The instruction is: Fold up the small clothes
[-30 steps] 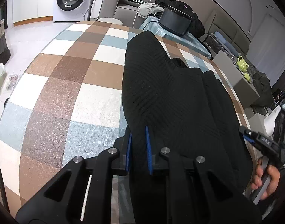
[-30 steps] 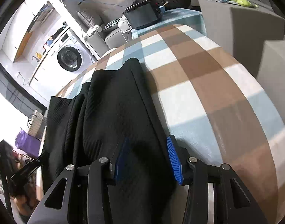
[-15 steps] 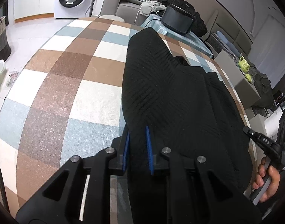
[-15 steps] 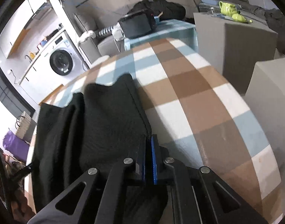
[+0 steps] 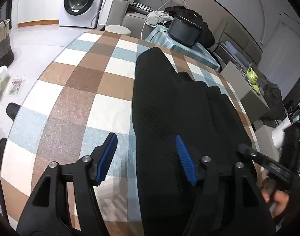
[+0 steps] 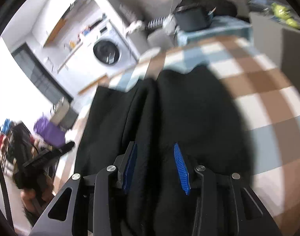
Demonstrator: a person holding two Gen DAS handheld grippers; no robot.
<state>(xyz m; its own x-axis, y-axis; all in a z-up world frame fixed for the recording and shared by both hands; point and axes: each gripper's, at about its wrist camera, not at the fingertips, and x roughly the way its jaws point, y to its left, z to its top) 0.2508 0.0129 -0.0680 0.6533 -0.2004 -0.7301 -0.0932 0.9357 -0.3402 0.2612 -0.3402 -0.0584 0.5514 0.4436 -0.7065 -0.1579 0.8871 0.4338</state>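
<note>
Black ribbed knit garment (image 5: 169, 102) lies lengthwise on the checked brown, white and blue tabletop (image 5: 75, 102), its long axis running straight away from the camera in the left wrist view. There the left gripper (image 5: 146, 157) has just been opening; its jaws stand wide, straddling the garment's near left edge, one blue pad over bare cloth-covered tabletop, the other over the knit, neither pressing. At the far right the right gripper (image 5: 267, 163) shows, a hand on its handle.

Seen from the right wrist, blurred, the garment (image 6: 189, 114) fills the middle, folded layers ridged along its length. The right gripper (image 6: 155, 167) has just been opening too; its jaws are moderately apart above the knit, gripping nothing. This view alone shows the garment's right border against the tabletop (image 6: 267, 98); the left gripper (image 6: 49, 155) sits at its opposite edge.
</note>
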